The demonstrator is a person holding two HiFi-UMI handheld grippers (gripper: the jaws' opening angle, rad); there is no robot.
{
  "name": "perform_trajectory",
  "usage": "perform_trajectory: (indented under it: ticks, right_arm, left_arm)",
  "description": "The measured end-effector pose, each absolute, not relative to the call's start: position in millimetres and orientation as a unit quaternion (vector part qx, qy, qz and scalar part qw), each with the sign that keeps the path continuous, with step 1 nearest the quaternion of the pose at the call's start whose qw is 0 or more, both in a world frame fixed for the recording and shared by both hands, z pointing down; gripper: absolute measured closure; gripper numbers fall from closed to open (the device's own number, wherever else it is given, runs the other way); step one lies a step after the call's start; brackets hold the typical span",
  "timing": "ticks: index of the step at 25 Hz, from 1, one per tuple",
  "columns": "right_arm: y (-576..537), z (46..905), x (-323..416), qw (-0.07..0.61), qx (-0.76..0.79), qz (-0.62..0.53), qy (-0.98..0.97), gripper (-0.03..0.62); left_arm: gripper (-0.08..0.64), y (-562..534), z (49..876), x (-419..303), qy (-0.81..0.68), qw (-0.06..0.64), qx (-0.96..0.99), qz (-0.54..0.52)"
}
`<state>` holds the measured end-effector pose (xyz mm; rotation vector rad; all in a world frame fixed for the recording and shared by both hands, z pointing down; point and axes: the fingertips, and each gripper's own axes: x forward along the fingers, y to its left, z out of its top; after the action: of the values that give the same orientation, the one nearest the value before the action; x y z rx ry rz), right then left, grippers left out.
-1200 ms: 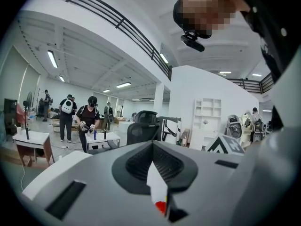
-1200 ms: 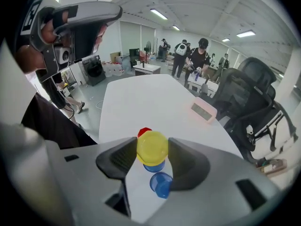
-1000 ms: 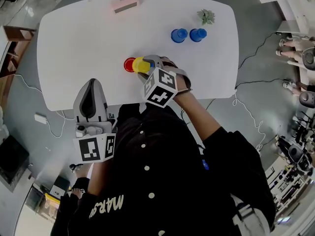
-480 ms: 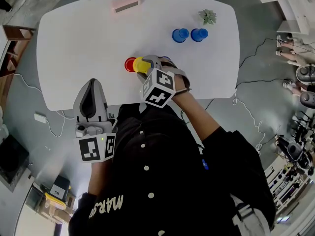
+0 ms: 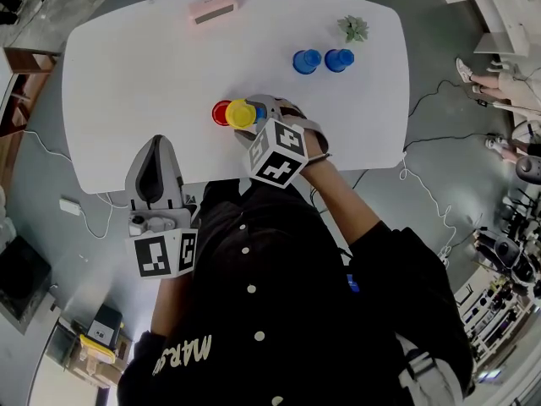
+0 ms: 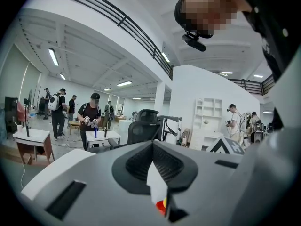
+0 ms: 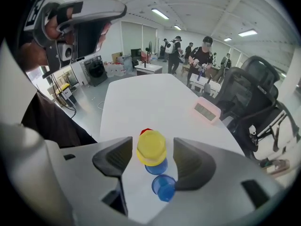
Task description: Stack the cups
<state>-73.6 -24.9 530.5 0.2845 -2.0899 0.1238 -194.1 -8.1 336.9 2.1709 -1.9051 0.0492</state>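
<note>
Head view: on the white table (image 5: 127, 74), the right gripper (image 5: 256, 112) stands over a yellow cup (image 5: 240, 113) just beside a red cup (image 5: 221, 112). 2 blue cups (image 5: 307, 61) sit well apart. The left gripper (image 5: 158, 150) hangs off the table's edge.

Left gripper view: its jaws are together, with nothing in them.

Right gripper view: the jaws have just been opening. The yellow cup (image 7: 151, 147) stands between them with a gap on each side, seemingly seated on a lower blue cup (image 7: 156, 167). That placement looks finished. Next, back away without nudging the stack, then fetch another cup.

Yellow cup (image 5: 241, 112), red cup (image 5: 221, 112), blue cups (image 5: 307, 61); box (image 5: 213, 8) perhaps pink.
</note>
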Motion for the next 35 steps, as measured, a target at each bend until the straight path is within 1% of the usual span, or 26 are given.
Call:
perform_trajectory:
  ticks: [6,12,16,19,26,32,33,35]
  right_arm:
    - [-48,500,-44,0.448,0.161,0.090,-0.875,0.322]
    - [-110,493,28,0.409,0.278,0.137,-0.858,0.327]
    - [-141,516,70,0.422,0.325,0.150,-0.833,0.316]
    - [-157,536,86,0.438,0.341,0.144,-0.819,0.316]
    - [-182,578,96,0.459,0.346,0.159,-0.802,0.316]
    - [-194,603,105,0.463,0.372,0.193,-0.781,0.316]
    - [-195,606,104,0.462,0.374,0.195,-0.780,0.323]
    - [-198,612,101,0.461,0.373,0.193,-0.781,0.375]
  left_arm:
    - [0.549,-13,332,-185,-0.647,0.121,0.753,0.014]
    - [0.549,-20,328,-170,-0.637,0.118,0.761,0.018]
    - [0.549,-24,327,-162,-0.634,0.117,0.764,0.021]
    - [0.549,-26,327,-158,-0.633,0.117,0.765,0.023]
    - [0.549,-30,330,-152,-0.633,0.120,0.765,0.030]
    - [0.549,-33,332,-152,-0.637,0.121,0.760,0.037]
    - [0.549,-33,332,-153,-0.638,0.121,0.760,0.038]
    - [0.549,-34,332,-155,-0.639,0.122,0.758,0.039]
